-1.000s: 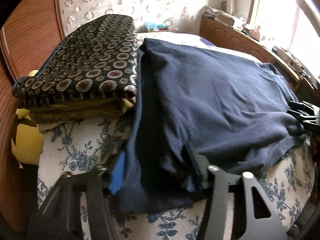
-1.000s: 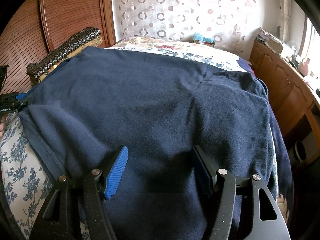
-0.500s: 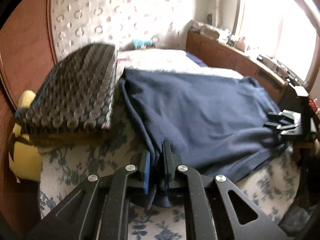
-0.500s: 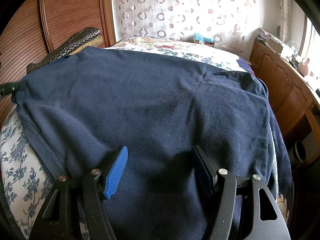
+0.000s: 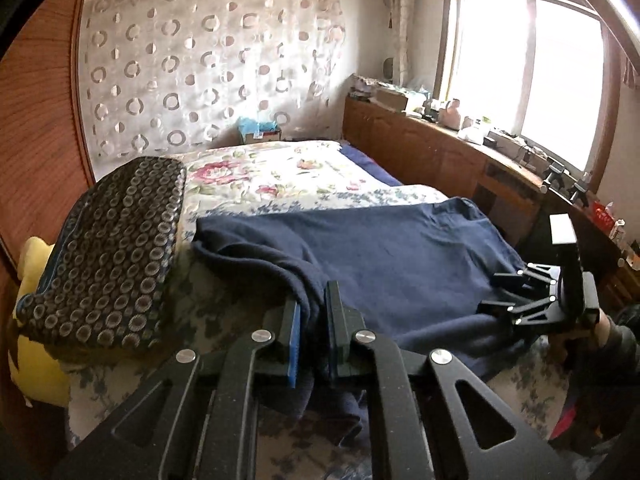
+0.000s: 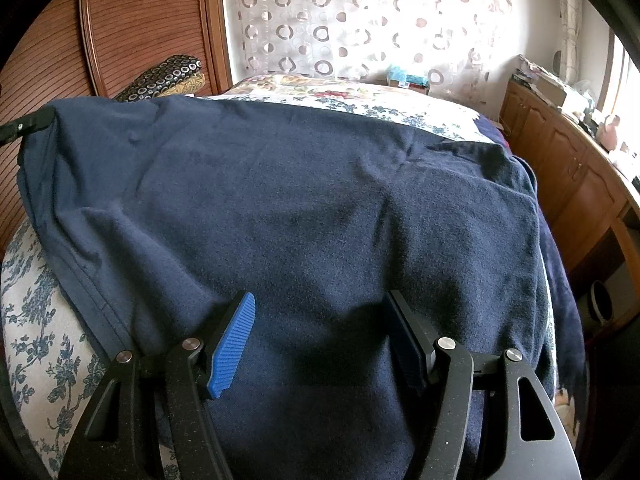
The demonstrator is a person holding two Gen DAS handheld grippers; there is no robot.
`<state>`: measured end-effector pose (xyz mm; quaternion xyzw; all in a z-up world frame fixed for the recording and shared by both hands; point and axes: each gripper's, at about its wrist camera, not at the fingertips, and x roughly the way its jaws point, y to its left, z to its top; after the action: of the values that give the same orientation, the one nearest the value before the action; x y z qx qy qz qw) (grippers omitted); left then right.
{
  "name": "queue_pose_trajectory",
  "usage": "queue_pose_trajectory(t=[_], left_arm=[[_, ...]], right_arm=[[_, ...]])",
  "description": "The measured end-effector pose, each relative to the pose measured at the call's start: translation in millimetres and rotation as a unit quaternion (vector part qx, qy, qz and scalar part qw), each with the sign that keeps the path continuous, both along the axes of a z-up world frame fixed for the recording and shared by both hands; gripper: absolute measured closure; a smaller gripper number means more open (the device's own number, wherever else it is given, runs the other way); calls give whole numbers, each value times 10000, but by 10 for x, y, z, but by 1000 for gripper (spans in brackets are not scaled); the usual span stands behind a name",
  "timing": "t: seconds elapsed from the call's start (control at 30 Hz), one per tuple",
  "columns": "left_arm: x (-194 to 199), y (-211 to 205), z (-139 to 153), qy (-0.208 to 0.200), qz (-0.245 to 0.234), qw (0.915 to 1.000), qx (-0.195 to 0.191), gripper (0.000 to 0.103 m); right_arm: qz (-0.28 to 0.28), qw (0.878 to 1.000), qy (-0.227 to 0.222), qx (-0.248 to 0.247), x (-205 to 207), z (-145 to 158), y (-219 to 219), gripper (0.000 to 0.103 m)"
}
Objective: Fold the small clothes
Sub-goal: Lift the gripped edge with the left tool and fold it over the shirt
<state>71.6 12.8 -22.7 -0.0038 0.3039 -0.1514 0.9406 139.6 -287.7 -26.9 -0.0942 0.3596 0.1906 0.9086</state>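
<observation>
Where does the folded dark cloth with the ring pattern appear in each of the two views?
Left wrist view: the ring-patterned cloth fills the left side, beside the navy garment.
Right wrist view: small, upper left, behind the garment's far edge.
Shared landmark: the blue box by the curtain.

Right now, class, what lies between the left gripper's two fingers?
In the left wrist view, a bunched edge of the navy garment lies pinched between the left gripper fingers.

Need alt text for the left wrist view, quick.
The left gripper is shut on a bunched edge of a navy garment spread over a floral bed. The right gripper reaches in at the garment's right edge.
</observation>
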Motion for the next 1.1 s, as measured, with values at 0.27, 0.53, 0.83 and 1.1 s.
queue_pose_trajectory(t=[0.27, 0.53, 0.83, 1.1], left_arm=[[32, -237, 112, -149, -257, 9995, -53, 92], [95, -560, 281, -353, -599, 9976, -48, 92], [232, -1035, 501, -391, -1120, 9925, -289, 92], [217, -1632, 666, -443, -1723, 9839, -192, 92]], right_arm=[[1, 10000, -1, 17, -10, -10, 13, 34], [-303, 9982, -265, 442, -160, 158, -227, 34], [-496, 9934, -845, 605, -577, 429, -460, 34], [-745, 9899, -1116, 454, -840, 412, -479, 34]])
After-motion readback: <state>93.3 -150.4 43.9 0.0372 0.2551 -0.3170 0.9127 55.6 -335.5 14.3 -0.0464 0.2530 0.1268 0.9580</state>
